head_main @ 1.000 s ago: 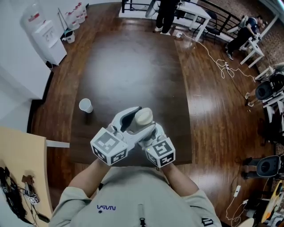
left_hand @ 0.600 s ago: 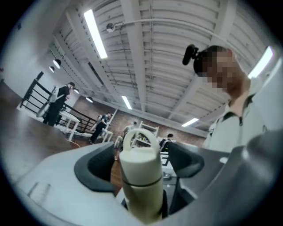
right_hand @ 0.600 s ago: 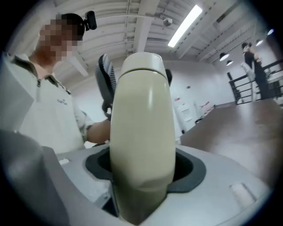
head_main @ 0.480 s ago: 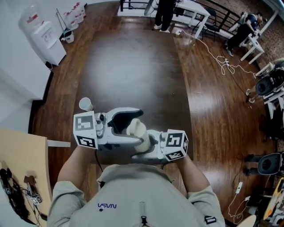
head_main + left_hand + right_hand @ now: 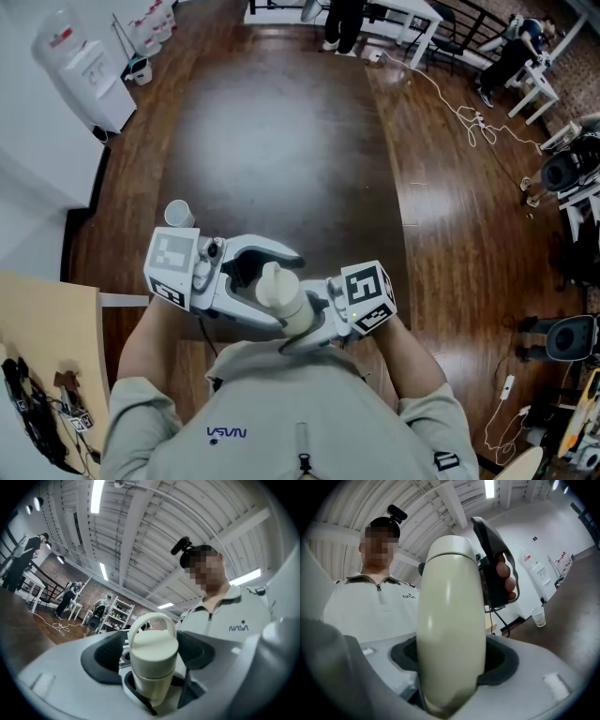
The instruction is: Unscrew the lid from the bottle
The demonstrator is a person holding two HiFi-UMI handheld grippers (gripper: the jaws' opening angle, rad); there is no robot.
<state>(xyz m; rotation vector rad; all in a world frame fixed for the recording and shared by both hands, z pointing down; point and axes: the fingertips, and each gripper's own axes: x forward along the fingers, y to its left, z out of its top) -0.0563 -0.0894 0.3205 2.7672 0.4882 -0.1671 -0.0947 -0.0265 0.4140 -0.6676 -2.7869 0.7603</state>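
Bottle (image 5: pixel 281 298) nearer in right claw (image 5: pixel 298 326) (left claw (image 5: pixel 151 651) closing round lid (image 5: pixel 154 641))

The word "NASA" (image 5: pixel 239 628) stands in dark letters on the chest of the person's light shirt (image 5: pixel 243 609), and it reads clearly in the left gripper view. The head view shows the same word upside down on the shirt front. In the right gripper view it sits beside the collar, small and hard to read. Any print on the water dispenser (image 5: pixel 91 73) is too small to read.
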